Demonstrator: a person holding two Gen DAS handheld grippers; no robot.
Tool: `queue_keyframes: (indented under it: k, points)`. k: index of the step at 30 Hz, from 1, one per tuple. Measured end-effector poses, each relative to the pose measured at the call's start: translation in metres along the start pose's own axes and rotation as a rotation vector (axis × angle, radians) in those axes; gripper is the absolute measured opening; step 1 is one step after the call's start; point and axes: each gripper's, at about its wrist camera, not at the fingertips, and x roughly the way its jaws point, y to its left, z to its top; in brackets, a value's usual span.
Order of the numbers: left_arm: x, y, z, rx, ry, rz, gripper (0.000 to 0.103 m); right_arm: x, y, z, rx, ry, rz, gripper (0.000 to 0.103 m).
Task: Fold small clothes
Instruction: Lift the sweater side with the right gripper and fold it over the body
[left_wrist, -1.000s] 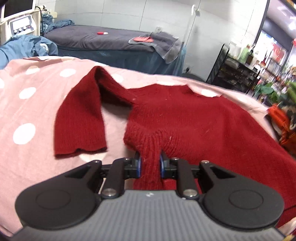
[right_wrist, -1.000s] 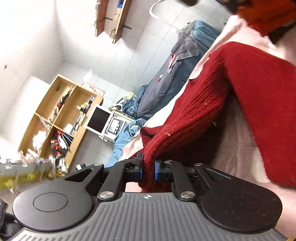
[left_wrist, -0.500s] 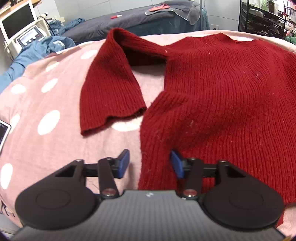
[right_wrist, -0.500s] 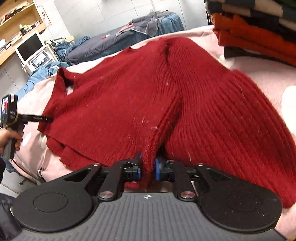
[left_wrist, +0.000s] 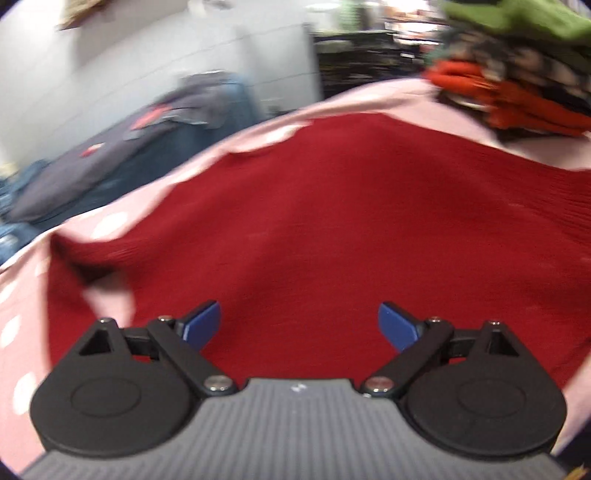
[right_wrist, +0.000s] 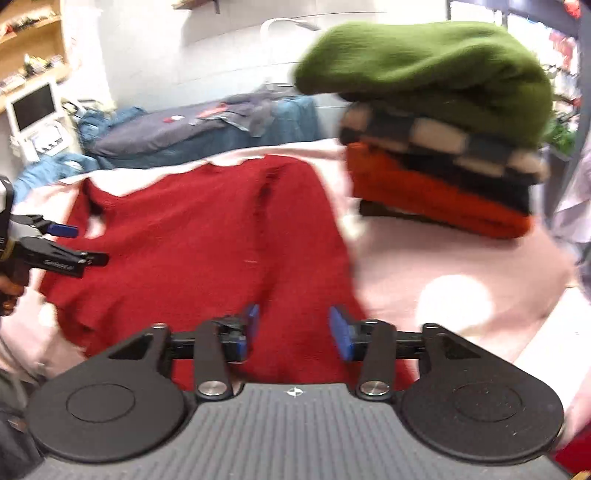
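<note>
A dark red knit sweater (left_wrist: 332, 221) lies spread on the pink polka-dot bedspread (left_wrist: 122, 218). It also shows in the right wrist view (right_wrist: 207, 236), with one sleeve folded in over its body. My left gripper (left_wrist: 299, 325) is open and empty above the sweater's near edge; it also shows at the left in the right wrist view (right_wrist: 66, 245). My right gripper (right_wrist: 293, 326) is open and empty over the sweater's near right edge. Both views are motion-blurred.
A stack of folded clothes (right_wrist: 443, 155) with a green one on top sits on the bedspread (right_wrist: 461, 266) right of the sweater. It shows top right in the left wrist view (left_wrist: 517, 74). A dark couch with cloths (right_wrist: 199, 129) and a monitor cart (right_wrist: 33, 118) stand behind.
My right gripper let go of the sweater's fabric and opened. My left gripper, which let go earlier, opened wider. Both swung right, so the folded stack came into view.
</note>
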Motion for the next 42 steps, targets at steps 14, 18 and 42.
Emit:
queue_keyframes:
  k: [14,18,42]
  points:
    - [0.016,-0.066,0.009,0.073,0.053,-0.171,0.094,0.008,-0.033,-0.035,-0.142,0.154,0.075,0.085]
    - [0.017,-0.071,0.010,0.095,0.062,-0.183,0.094,0.006,-0.043,-0.030,-0.105,0.138,0.099,0.097]
    - [0.035,-0.061,0.040,0.007,0.026,-0.307,0.094,-0.022,-0.117,0.020,0.515,-0.096,0.560,0.022]
